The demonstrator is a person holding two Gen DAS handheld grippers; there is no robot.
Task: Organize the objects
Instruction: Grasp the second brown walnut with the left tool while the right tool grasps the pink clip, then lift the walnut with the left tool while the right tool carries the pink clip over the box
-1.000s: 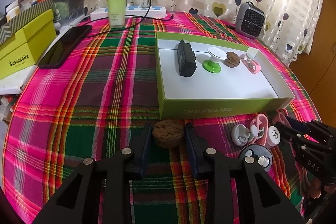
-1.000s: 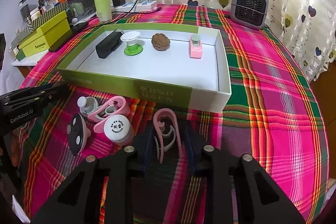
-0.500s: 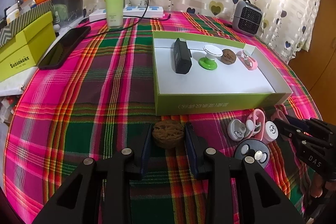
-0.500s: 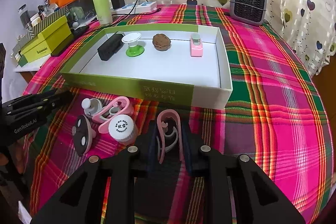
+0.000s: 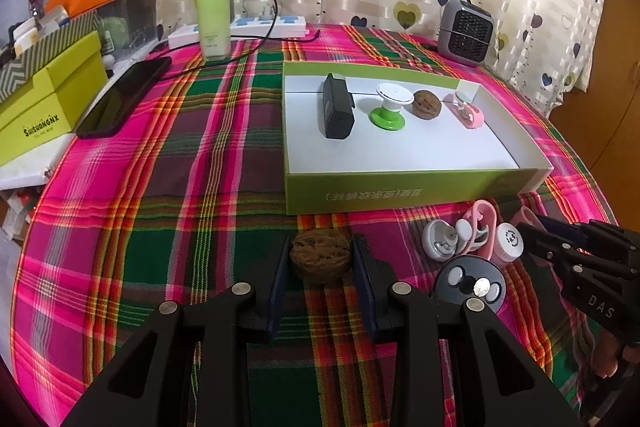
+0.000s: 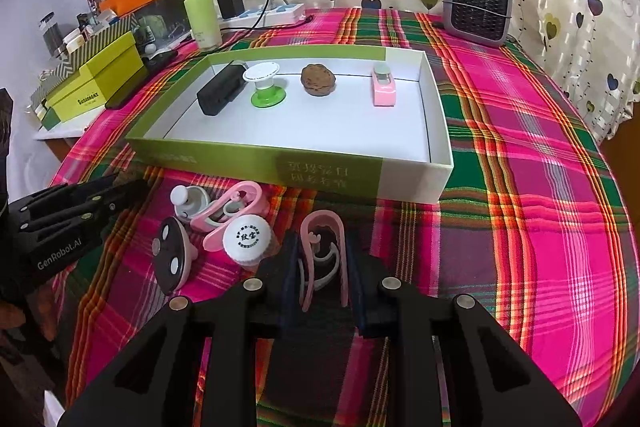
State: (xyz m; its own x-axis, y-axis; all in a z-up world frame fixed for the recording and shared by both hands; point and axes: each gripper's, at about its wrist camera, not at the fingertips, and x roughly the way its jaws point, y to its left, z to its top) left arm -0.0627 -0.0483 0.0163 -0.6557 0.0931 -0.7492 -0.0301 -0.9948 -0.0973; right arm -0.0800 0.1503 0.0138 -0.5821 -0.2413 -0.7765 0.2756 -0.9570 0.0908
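Observation:
My left gripper (image 5: 320,259) is shut on a brown walnut (image 5: 320,261) and holds it just above the plaid cloth, in front of the green box (image 5: 400,191). My right gripper (image 6: 322,259) is shut on a pink clip (image 6: 324,251), near the box's front wall (image 6: 280,167). Inside the box stand a black case (image 6: 220,91), a green-and-white stand (image 6: 266,87), a second walnut (image 6: 318,79) and a pink punch (image 6: 383,89). A white cap (image 6: 247,239), another pink clip (image 6: 228,205) and a dark round disc (image 6: 174,257) lie between the grippers.
A green bottle (image 5: 214,13), a power strip (image 5: 256,27) with cable and a black phone (image 5: 124,99) lie at the back left. A yellow-green box (image 5: 44,99) stands at the left edge. A grey heater (image 6: 476,5) stands at the back right.
Both grippers have pulled back from the box and lifted slightly, carrying the walnut and the pink clip. The right jaws have closed tighter on the clip.

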